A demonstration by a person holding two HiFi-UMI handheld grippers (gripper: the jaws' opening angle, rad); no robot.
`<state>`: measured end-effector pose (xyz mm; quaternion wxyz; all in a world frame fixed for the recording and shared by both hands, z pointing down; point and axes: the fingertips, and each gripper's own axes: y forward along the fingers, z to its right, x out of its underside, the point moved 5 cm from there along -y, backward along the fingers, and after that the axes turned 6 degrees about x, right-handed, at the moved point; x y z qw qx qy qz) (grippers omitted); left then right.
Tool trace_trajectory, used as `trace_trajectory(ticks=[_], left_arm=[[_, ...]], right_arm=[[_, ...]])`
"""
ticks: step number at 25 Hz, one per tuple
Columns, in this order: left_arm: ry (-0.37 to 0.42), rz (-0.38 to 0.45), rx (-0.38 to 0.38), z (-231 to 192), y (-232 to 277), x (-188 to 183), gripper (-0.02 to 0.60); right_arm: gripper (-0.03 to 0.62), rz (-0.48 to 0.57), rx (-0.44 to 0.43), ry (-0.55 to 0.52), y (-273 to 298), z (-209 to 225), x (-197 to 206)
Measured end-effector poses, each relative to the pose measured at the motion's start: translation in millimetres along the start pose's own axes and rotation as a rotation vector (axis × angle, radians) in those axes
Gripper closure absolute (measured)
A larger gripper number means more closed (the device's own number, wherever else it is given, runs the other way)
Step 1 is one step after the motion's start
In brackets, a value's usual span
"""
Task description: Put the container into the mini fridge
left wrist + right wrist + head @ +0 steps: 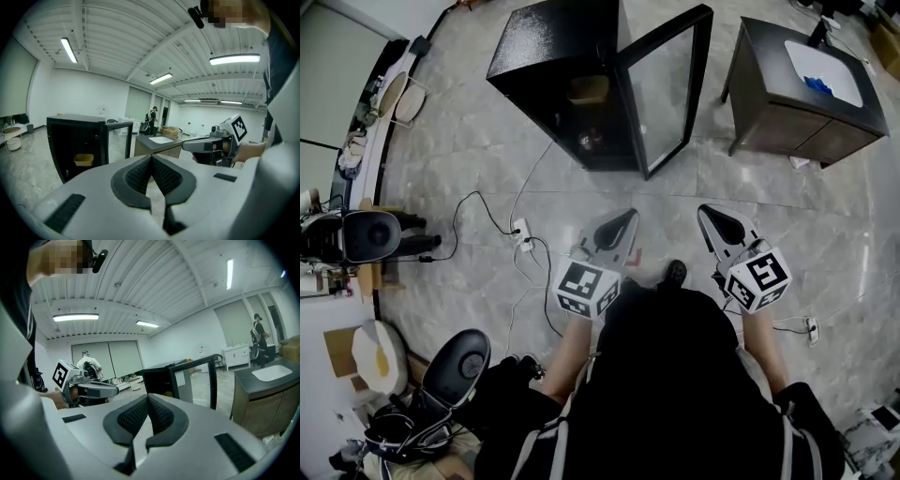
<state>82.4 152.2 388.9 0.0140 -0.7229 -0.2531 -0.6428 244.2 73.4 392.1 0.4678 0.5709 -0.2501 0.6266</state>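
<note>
Both grippers are in front of me, side by side, well short of the mini fridge [548, 56].

The left gripper [151, 158] has its jaws pressed together, pads meeting, with nothing between them. The right gripper [148, 397] is the same: jaws together, empty. Each gripper view catches the other gripper off to the side, held level and apart.

The container [589, 89] (yellowish tub) sits on a shelf inside the mini fridge, not touched by either gripper. In the left gripper view it is visible through the open front. The fridge door [670, 89] is glass and swung wide open, on the side nearer the cabinet [787, 117]. A small item [586, 141] sits lower inside the fridge; I can't tell what it is.

The dark cabinet stands apart from the fridge, on my right, with a white sink [825, 66] set in its top and something blue lying in the sink.

A power strip [521, 228] lies on the floor [487, 141] between me and the fridge, with cables trailing off it.
</note>
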Motion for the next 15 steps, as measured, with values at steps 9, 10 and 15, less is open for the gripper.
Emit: trace_trajectory(ticks=[9, 10, 15], left_arm=[[-0.02, -0.014, 0.014, 4, 1, 5, 0.549], [-0.022, -0.013, 0.014, 4, 1, 6, 0.549], [-0.032, -0.007, 0.006, 6, -1, 8, 0.549]], right_arm=[[0.577, -0.005, 0.005, -0.009, -8, -2, 0], [0.576, -0.006, 0.004, -0.011, -8, -2, 0], [0.576, -0.013, 0.001, -0.01, -11, -1, 6]])
